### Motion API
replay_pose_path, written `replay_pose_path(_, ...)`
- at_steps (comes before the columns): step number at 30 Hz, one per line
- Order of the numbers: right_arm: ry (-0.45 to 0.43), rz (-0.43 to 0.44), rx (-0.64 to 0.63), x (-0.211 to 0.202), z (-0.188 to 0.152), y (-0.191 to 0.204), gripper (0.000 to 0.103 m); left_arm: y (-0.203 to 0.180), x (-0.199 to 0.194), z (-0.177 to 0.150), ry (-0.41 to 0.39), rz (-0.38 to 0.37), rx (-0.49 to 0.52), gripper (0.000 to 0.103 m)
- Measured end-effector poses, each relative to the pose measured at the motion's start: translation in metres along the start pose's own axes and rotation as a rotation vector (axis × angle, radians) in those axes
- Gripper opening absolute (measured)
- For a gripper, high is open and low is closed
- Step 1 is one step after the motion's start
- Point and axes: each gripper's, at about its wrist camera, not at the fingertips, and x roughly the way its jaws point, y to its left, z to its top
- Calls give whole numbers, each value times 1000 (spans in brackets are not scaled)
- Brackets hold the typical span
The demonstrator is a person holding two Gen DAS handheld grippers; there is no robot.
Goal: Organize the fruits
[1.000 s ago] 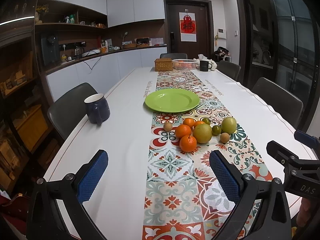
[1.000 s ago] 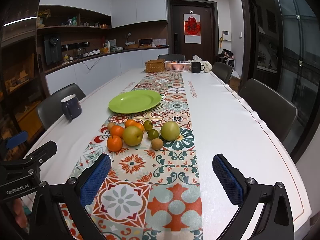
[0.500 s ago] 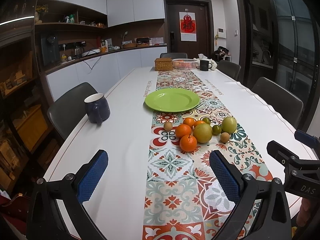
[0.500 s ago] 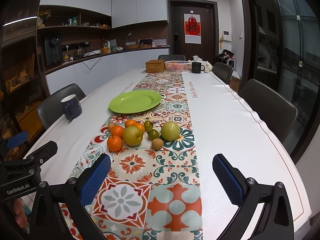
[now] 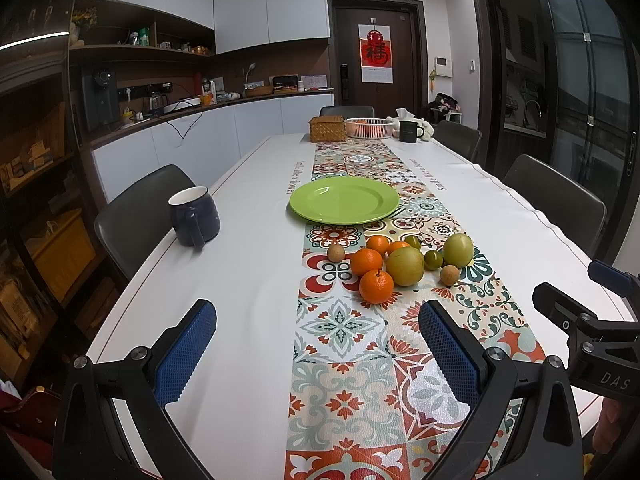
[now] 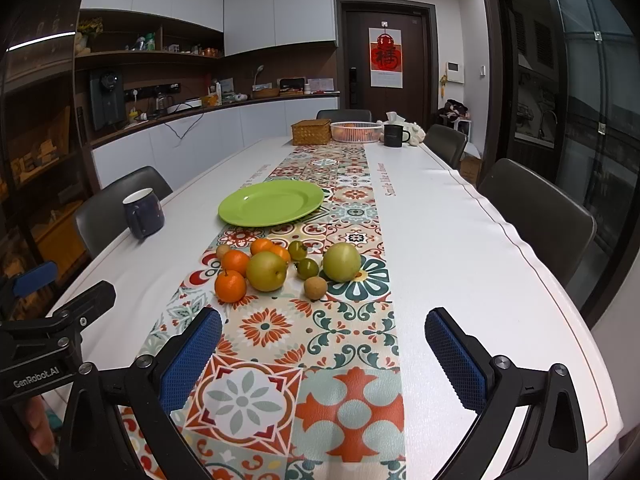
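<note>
A cluster of fruit lies on the patterned runner: several oranges [image 5: 376, 286] [image 6: 230, 286], two yellow-green pears [image 5: 405, 266] [image 6: 342, 262], small green fruits [image 6: 308, 268] and small brown ones [image 5: 449, 274]. An empty green plate [image 5: 344, 200] [image 6: 272, 203] sits just beyond them. My left gripper [image 5: 316, 344] is open and empty, near the table's front, short of the fruit. My right gripper [image 6: 324, 348] is open and empty, also short of the fruit.
A dark blue mug [image 5: 194, 216] stands left of the plate. At the far end are a wicker box [image 5: 327, 129], a white basket [image 5: 369, 127] and a black mug [image 5: 409, 131]. Chairs [image 6: 536, 216] line both sides of the white table [image 6: 460, 248].
</note>
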Motion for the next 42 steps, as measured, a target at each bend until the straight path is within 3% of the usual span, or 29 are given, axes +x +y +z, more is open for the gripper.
replay_pose_path(29,4,3,-4,0,-1,3,102,0,0,0,4,1,0,103)
replay_pose_path(42,31,20,-51,28,0,5,102,-6,26,4,22,-25,36,99)
